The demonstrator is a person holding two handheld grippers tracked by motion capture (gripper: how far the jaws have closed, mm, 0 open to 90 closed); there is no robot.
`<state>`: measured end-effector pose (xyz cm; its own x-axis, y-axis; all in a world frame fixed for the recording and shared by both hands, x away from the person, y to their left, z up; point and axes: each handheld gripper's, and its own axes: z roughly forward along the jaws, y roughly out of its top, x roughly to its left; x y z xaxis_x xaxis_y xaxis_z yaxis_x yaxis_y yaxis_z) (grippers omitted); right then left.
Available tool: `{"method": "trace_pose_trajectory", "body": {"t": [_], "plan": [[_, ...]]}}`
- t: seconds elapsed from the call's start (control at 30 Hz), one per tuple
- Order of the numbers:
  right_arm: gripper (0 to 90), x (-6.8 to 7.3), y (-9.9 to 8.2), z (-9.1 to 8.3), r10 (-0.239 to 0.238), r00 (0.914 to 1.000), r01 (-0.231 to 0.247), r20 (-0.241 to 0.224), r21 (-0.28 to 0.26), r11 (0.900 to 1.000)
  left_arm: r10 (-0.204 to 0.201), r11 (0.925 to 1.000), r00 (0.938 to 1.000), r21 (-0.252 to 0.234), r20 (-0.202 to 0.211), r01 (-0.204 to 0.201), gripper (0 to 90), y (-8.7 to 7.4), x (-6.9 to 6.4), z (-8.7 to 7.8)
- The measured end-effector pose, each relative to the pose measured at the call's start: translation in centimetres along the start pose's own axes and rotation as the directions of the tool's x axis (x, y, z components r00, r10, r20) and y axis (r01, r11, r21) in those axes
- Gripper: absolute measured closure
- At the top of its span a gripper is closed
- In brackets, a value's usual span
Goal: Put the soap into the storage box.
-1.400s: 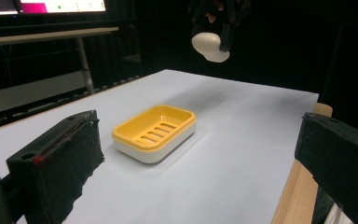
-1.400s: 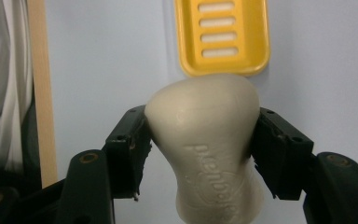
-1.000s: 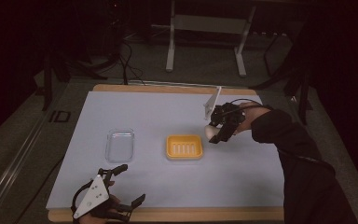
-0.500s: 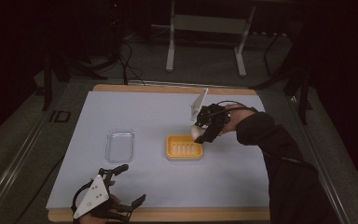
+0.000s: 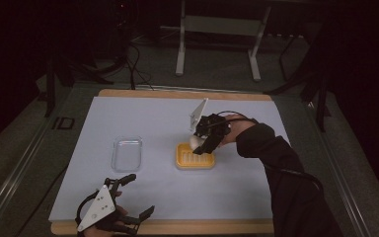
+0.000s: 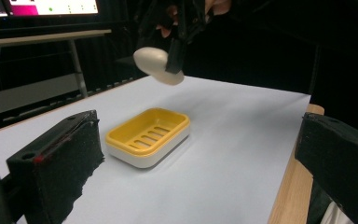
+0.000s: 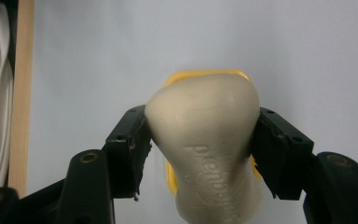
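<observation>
Soap (image 7: 205, 140) clamped in right gripper (image 5: 205, 140), now swung in from the table's far right to hang just above yellow dish (image 5: 195, 155), ready for lowering, left gripper (image 5: 128, 197) idle, jaws wide.

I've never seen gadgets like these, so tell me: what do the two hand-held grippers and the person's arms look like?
Each gripper is black, with two blocky jaws and a pale three-cornered plate on top. The left gripper has curved black fingers; a dark cable loops from the right gripper. The jaw blocks are matte black with round screw holes, and one left-gripper pad shows a reddish edge. The right arm wears a dark long sleeve.
</observation>
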<state>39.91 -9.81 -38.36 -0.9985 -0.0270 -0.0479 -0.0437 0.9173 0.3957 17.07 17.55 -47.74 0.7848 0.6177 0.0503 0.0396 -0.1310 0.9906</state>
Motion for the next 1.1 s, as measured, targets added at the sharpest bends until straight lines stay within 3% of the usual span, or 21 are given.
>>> {"method": "trace_pose_trajectory", "body": {"t": [0.13,0.27,0.57,0.8,0.97,1.03,1.1], "plan": [[39.9,-0.1,0.1,1.4,-0.019,0.9998,0.019,0.008,0.009,0.9998,-0.001,1.0,1.0,-0.003,0.003,0.001,0.8,0.0,0.0,0.0],[39.9,-0.3,0.1,2.5,-0.006,1.0,0.006,0.007,0.006,1.0,0.004,1.0,1.0,-0.003,0.004,-0.004,0.8,0.1,0.0,-0.1],[39.8,-1.3,-0.9,5.4,0.053,0.9984,-0.053,-0.019,0.02,0.9984,0.003,1.0,0.9999,0.0,0.01,-0.003,0.7,0.0,0.0,0.0],[39.8,-1.9,-1.7,7.5,0.079,0.9969,-0.079,-0.002,0.05,0.9956,0.005,1.0,0.9999,0.002,0.013,-0.005,0.8,0.0,-0.1,-0.1],[39.7,-2.0,-1.9,7.9,0.087,0.9961,-0.086,-0.013,0.031,0.9958,0.005,1.0,0.9999,0.003,0.016,-0.005,0.8,0.0,-0.1,0.0],[39.7,-1.9,-1.9,8.3,0.057,0.9982,-0.057,-0.02,0.004,0.9984,0.006,1.0,0.9998,0.002,0.018,-0.006,0.8,0.0,-0.1,0.0],[39.7,-1.9,-2.0,8.5,0.056,0.9979,-0.056,-0.032,-0.018,0.9983,0.006,1.0,0.9998,0.002,0.018,-0.006,0.8,0.0,-0.1,-0.1]]}}
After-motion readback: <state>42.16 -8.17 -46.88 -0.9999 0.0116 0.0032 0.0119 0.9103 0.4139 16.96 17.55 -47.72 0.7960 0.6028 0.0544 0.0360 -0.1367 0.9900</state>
